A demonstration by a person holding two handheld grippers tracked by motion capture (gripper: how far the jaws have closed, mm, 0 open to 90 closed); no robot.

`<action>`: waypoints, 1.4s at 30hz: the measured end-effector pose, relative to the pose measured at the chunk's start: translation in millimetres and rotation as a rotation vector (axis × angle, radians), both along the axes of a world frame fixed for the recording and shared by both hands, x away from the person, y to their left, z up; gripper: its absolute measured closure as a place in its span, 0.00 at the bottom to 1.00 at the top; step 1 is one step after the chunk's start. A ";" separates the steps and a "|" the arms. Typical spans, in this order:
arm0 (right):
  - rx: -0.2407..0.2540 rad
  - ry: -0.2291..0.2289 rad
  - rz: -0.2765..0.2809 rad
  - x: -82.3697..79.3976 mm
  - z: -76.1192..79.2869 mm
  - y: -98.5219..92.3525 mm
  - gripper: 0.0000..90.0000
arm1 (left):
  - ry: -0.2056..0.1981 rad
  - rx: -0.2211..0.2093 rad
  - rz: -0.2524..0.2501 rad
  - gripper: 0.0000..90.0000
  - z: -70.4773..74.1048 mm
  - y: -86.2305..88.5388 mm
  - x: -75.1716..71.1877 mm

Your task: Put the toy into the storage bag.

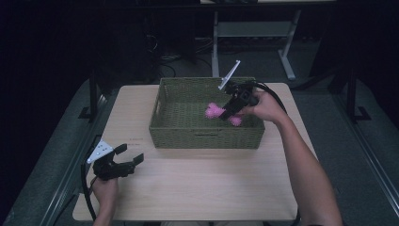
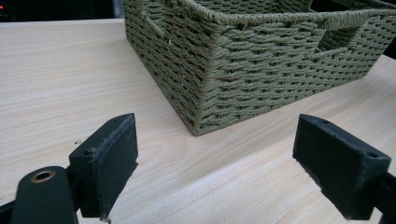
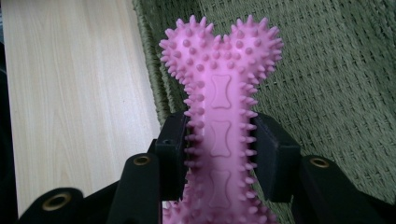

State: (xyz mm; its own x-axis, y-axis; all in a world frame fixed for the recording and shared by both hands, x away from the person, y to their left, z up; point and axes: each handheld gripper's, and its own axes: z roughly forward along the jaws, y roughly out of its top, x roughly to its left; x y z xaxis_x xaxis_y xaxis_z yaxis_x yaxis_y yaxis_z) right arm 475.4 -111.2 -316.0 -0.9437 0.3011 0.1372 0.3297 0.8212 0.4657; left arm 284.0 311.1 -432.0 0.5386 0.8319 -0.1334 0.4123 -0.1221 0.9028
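Observation:
A pink spiky bone-shaped toy (image 3: pixel 219 93) is clamped across its shaft by my right gripper (image 3: pixel 219 154), whose black jaws press on both sides. In the high view the toy (image 1: pixel 215 111) hangs over the right half of the green woven basket (image 1: pixel 179 134), with the right gripper (image 1: pixel 230 109) angled down into it. My left gripper (image 1: pixel 128 160) rests low over the table's front left, its jaws wide apart and nothing between them. In the left gripper view, the basket's near corner (image 2: pixel 205 93) stands ahead of the left gripper (image 2: pixel 219 158).
The light wooden table (image 1: pixel 202 179) carries the basket at its far middle. Beyond the table stand a metal desk frame (image 1: pixel 254 33) and dark floor. Black uprights (image 1: pixel 93 94) flank the table on both sides.

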 end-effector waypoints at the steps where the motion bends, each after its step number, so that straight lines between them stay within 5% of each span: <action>1: 0.002 0.002 -0.002 0.9 -1.2 -0.4 0.64 | 0.000 -0.001 0.000 0.15 0.0 -0.1 0.1; 42: -0.010 0.070 -0.031 21.6 -37.8 -4.6 0.64 | 0.005 0.000 0.004 0.15 -1.2 -0.1 2.1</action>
State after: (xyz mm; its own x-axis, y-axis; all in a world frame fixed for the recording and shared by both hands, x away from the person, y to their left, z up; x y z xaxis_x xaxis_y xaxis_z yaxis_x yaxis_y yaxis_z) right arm 497.0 -115.7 -353.8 -0.9219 0.3318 0.1997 0.3869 0.8144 0.4326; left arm 286.1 310.9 -433.2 0.5343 0.8342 -0.1365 0.4176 -0.1202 0.9006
